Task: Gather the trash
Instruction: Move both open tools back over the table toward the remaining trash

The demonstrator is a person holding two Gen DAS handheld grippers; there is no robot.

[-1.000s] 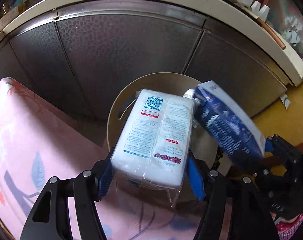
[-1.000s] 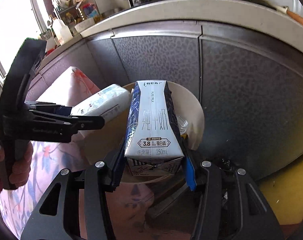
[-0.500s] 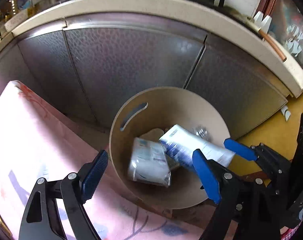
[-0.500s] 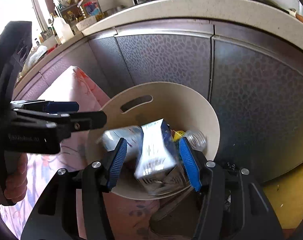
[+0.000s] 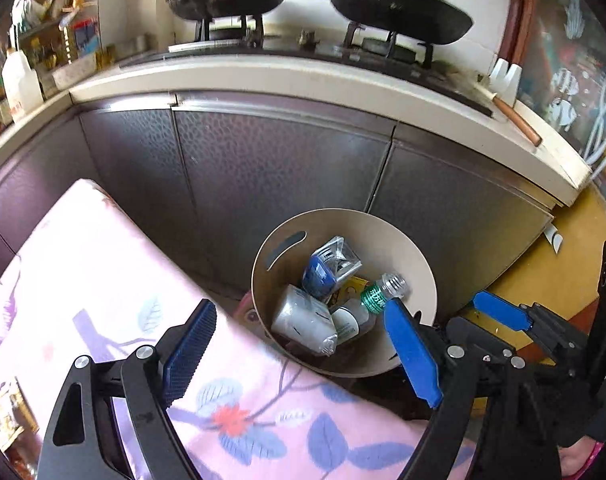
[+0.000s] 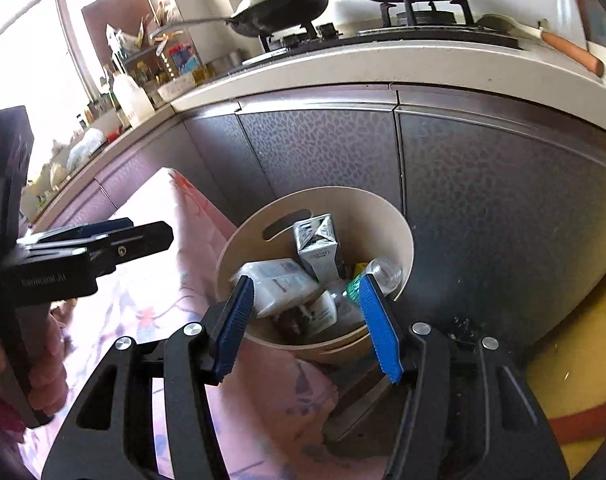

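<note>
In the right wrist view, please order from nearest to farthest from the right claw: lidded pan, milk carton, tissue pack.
1. tissue pack, in the bin, just beyond the right claw, left side.
2. milk carton, deeper in the bin.
3. lidded pan, up on the stove.

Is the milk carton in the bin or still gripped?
In the bin: milk carton lies among trash; both grippers are open.

Looking down from above and near, left wrist from the left, right wrist alongside, both sharing the beige bin against dark cabinets.
</note>
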